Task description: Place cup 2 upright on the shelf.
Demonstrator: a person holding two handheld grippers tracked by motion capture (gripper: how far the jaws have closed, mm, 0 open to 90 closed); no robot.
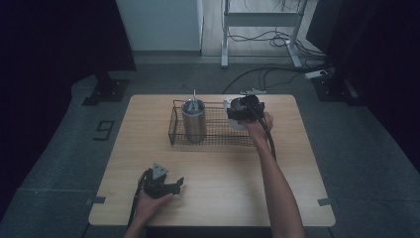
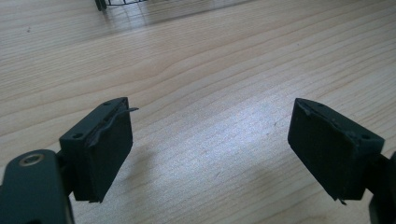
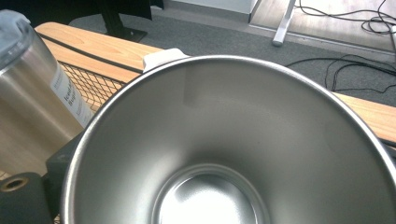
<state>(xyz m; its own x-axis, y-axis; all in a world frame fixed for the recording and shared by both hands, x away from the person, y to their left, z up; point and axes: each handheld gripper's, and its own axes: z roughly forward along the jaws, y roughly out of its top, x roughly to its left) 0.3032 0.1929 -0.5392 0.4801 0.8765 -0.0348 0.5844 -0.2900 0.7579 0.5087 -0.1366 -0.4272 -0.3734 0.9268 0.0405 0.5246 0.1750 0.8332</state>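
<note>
The right claw (image 1: pixel 241 110) grips an open, polished stainless-steel cup (image 3: pixel 224 154) by its rim; in the right gripper view the cup's mouth sits directly before the camera, with one jaw visible outside its wall at lower left. In the high view claw and cup are at the right end of a black wire-mesh basket (image 1: pixel 218 133) set along the desk's (image 1: pixel 218 198) far edge. The basket holds a tall brushed-steel tumbler (image 1: pixel 193 120) with a clear lid, upright at its left end. The cup's interior is bare and reflective. The left claw (image 1: pixel 171 187) rests near the desk's near-left corner, jaws parted, holding nothing.
</note>
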